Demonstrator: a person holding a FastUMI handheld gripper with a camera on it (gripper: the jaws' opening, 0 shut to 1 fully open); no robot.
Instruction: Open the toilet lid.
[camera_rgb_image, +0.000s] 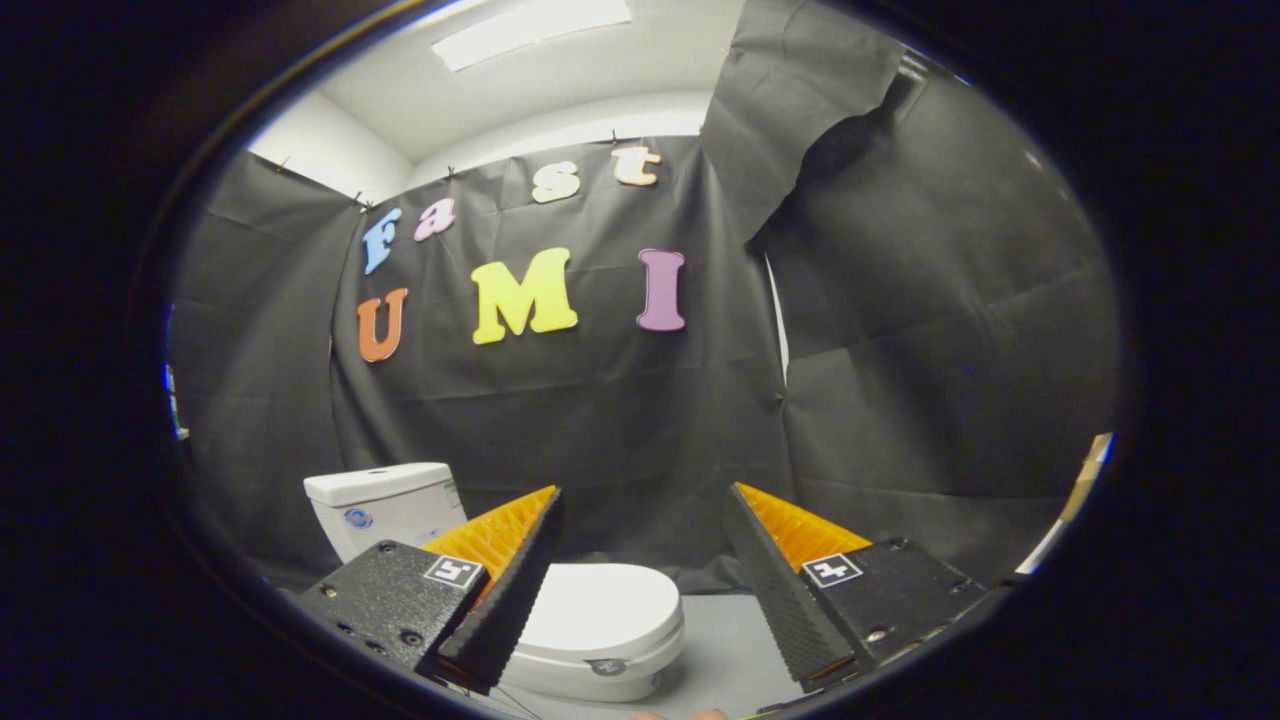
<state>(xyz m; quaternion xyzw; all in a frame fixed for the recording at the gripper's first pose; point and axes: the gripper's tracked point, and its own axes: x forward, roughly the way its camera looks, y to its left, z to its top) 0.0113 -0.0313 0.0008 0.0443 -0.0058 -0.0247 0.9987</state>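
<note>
Below gripper (645, 495), toilet lid (598, 606) closed; fingers spread wide, empty.

A grey floor (730, 650) carries a white toilet (600, 640). Its lid (600, 605) is down. The tank (385, 505) stands behind it.

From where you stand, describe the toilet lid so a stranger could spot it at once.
Against the black cloth wall stands a white toilet with its tank at the back. The lid is the flat oval lying closed on the bowl, below and beyond the open tongs, lower than the boxy tank.
</note>
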